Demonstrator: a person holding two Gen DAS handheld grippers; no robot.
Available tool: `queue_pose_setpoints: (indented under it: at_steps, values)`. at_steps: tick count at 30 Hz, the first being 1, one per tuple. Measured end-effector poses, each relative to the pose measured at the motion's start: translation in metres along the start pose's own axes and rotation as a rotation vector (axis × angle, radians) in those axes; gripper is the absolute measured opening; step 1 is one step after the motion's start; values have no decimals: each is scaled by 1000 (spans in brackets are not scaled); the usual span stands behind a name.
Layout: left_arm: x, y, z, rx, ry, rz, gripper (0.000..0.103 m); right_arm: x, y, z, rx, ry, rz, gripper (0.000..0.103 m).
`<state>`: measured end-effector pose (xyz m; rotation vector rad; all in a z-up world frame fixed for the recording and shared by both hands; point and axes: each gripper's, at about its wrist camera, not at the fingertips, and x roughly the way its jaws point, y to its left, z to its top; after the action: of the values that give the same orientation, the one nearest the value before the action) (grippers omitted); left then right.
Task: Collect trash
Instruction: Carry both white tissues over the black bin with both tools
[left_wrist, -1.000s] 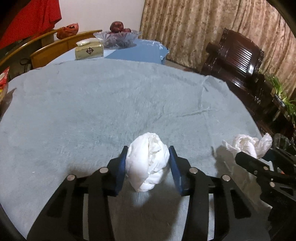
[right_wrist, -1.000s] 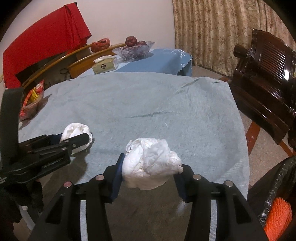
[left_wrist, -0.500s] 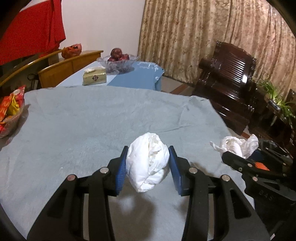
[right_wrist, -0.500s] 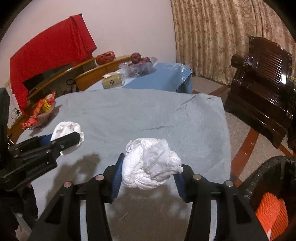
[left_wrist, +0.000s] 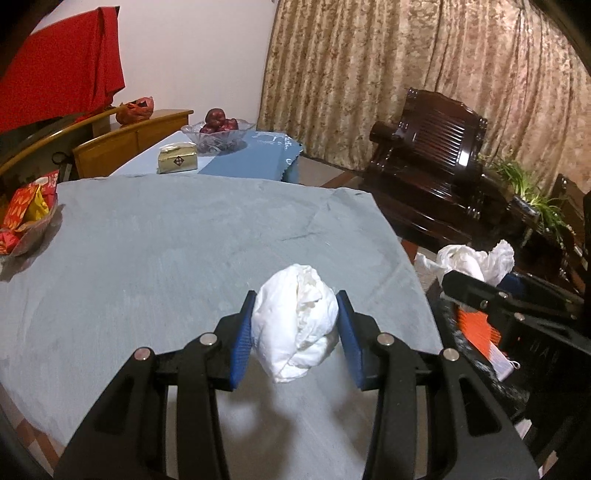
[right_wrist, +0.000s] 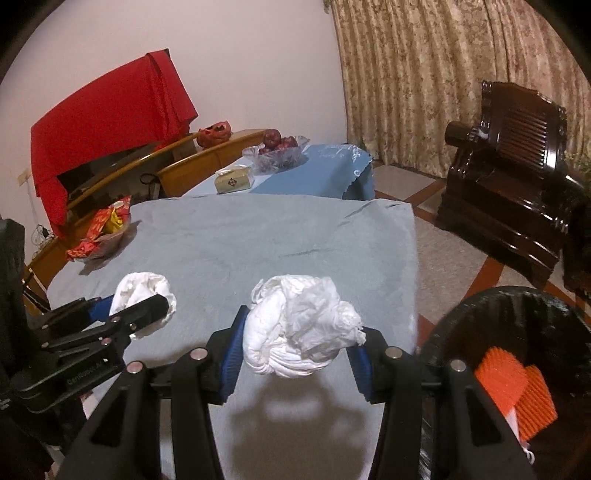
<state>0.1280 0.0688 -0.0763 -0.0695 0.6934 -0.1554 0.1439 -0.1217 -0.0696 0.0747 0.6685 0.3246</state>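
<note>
My left gripper (left_wrist: 294, 323) is shut on a crumpled white tissue wad (left_wrist: 295, 321) and holds it above the grey-blue tablecloth (left_wrist: 166, 240). My right gripper (right_wrist: 295, 334) is shut on a second crumpled white tissue wad (right_wrist: 301, 328), above the table's right front part. Each gripper shows in the other view: the right gripper (left_wrist: 480, 275) with its wad at the right, the left gripper (right_wrist: 142, 304) with its wad at the left. A black trash bin (right_wrist: 517, 306) with orange trash (right_wrist: 517, 391) inside stands on the floor right of the table.
A bowl of red snack packets (left_wrist: 26, 218) sits at the table's left edge. Beyond are a blue-covered side table (left_wrist: 255, 162) with a tissue box (left_wrist: 177, 160) and a fruit bowl (left_wrist: 218, 133). A dark wooden armchair (left_wrist: 436, 158) stands at the right.
Both grippers have risen and pulled back with their tissue wads held. The view has widened, and the trash bin has come more into view at the right.
</note>
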Motion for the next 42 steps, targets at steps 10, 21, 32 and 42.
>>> queue_pose_setpoints:
  at_steps: [10,21,32,42]
  values:
    - [-32,-45,-16,60,-29,-68,41,-54,-19,-23,15,-34,-50,49]
    - [-45,-99,-22,121,-50,-144,41,-99,-55,-42,66,-67,-132,49]
    - [-46,-149,-17,188,-72,-228,41,-124,-91,-46,117,-98,-218,50]
    - [-34,-186,-11,238,-75,-290,41,-137,-125,-48,138,-109,-296,50]
